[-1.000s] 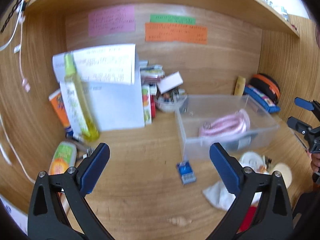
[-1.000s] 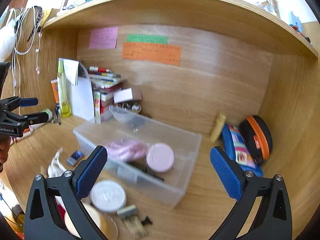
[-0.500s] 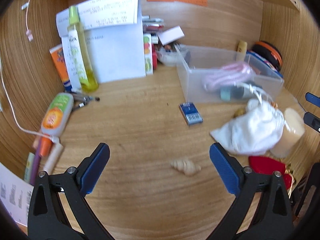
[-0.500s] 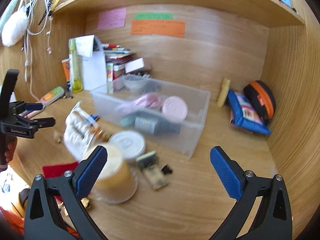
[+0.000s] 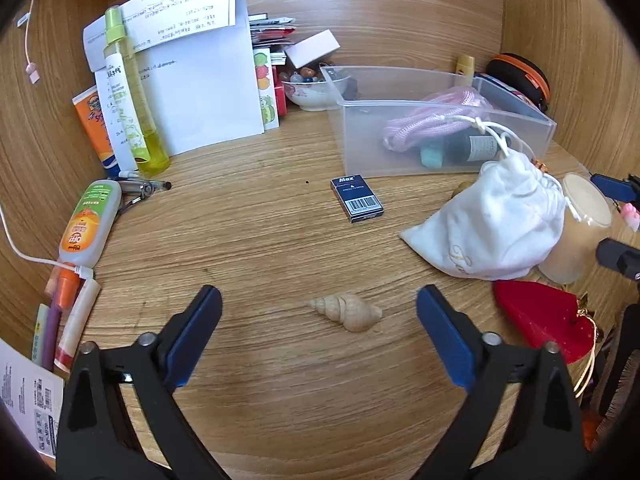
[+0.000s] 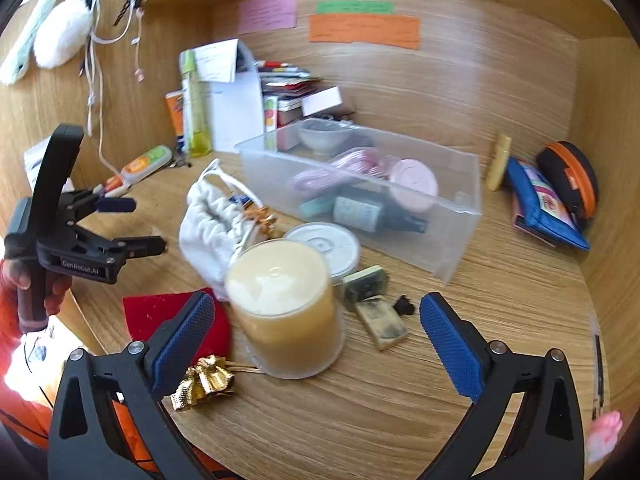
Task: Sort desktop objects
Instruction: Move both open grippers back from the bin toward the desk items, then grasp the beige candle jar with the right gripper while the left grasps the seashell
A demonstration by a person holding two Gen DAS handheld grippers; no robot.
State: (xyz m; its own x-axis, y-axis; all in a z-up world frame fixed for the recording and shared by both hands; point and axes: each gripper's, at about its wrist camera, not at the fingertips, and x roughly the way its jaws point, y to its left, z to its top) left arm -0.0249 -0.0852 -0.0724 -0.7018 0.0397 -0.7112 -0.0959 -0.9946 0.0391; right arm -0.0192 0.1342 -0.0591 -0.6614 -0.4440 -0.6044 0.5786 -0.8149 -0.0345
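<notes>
Fingers of the left gripper (image 5: pixel 318 312) are closing around the pale spiral seashell (image 5: pixel 347 311), untouched, while the right gripper (image 6: pixel 312 320) gapes empty over the wooden surface (image 5: pixel 260 240).

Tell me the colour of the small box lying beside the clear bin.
Dark blue box, white barcode; clearest in the left wrist view.

Two handheld grippers, black frames, blue pads

Left gripper (image 5: pixel 318 322) and right gripper (image 6: pixel 314 322) are each showing black triangular arms, silver pivot screws and ribbed blue pads (image 6: pixel 184 336). The left one's black body is bearing white "GenRobot.AI" lettering. The hand (image 6: pixel 38 286) is wearing a red-orange sleeve (image 6: pixel 8 304).
</notes>
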